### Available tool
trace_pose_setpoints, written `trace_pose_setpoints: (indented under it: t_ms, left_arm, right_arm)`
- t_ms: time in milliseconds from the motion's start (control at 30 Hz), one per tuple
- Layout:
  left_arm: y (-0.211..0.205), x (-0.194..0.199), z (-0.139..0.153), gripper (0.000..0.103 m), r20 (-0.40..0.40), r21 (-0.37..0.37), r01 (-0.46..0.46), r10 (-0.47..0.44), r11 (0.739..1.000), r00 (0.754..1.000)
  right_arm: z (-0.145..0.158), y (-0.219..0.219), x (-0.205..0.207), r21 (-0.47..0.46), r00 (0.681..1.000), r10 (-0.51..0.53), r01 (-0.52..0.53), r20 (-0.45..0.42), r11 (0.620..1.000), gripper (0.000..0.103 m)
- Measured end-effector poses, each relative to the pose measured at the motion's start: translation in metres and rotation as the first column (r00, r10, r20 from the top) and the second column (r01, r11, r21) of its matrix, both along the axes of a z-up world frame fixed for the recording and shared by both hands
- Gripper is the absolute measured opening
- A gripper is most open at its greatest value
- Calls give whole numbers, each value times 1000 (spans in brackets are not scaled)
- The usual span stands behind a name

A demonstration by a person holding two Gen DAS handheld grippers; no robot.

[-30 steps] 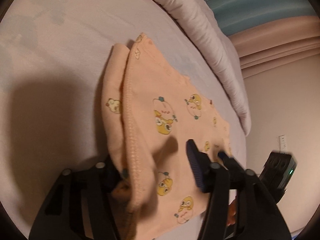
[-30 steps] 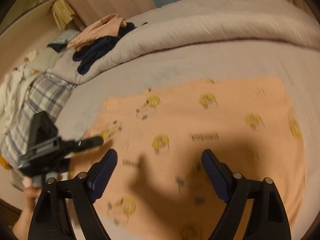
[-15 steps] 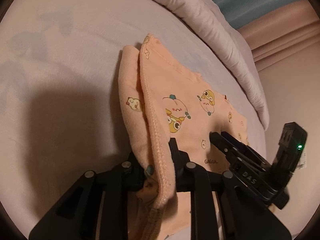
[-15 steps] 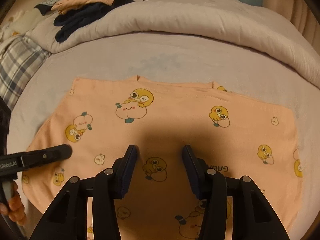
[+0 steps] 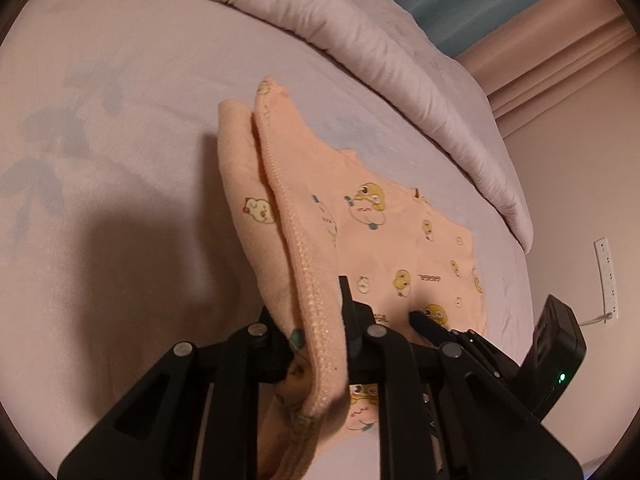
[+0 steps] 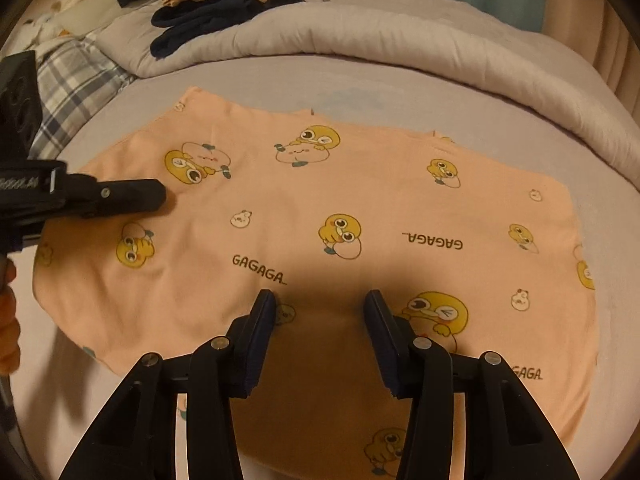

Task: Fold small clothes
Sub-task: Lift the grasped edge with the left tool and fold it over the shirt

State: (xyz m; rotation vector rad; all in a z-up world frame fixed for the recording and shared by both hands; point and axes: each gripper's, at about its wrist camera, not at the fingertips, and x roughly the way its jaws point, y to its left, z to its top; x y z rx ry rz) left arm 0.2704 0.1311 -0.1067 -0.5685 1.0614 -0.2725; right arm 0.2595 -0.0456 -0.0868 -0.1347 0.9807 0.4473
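Peach garment [image 6: 320, 208] with duck prints spread on lilac bed sheet [image 6: 400, 88], in front of rolled duvet [image 6: 380, 36]. Left gripper [image 5: 316, 320] jaws closing, clamped on garment's stitched edge, corner lifted off sheet. Right gripper [image 6: 320, 312] over garment's near edge, jaws parted, fabric bump between pads, not pinched. Clothes pile [image 6: 224, 0] behind duvet.

Black gripper [image 6: 320, 330] frame, silver screws, dark-blue pads [image 6: 264, 320] (ribbed).

Left tongs [image 5: 318, 320] closing, pinching peach garment [image 5: 400, 248] hem
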Motion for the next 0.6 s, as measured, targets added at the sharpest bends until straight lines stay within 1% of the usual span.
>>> trace_pose_setpoints:
  t_ms: [67,133,167,267,333,367,433,533,600]
  left_arm:
    - [-6,0,5,15,6,-1,1,-1,1000,1000]
    - [-11,-1,11,15,19,4,10,-10,1000,1000]
    - [-14,-1,13,15,22,7,15,-16,1000,1000]
    - [-27,-1,20,15,38,9,42,-42,999,998]
    - [-38,0,24,15,50,2,71,-71,997,996]
    - [-44,0,25,15,56,1,84,-84,996,995]
    - [-58,1,28,15,69,8,111,-111,994,991]
    - [-75,3,30,15,78,12,149,-149,989,986]
    - [-87,5,29,15,79,14,176,-176,984,981]
  right_arm:
    - [4,-6,0,60,1000,-4,5,-17,998,50]
    - [10,-21,-4,148,999,-19,24,-33,989,50]
    - [11,-32,-3,199,998,-38,47,-45,979,50]
    - [14,-55,-3,283,994,-94,107,-62,953,50]
    - [15,-73,-1,345,988,-132,153,-81,926,50]
    - [15,-80,-1,379,985,-145,171,-97,909,50]
    - [13,-96,4,458,975,-171,219,-145,862,54]
    - [6,-112,8,536,958,-195,279,-209,797,55]
    - [0,-122,15,603,944,-196,321,-265,730,56]
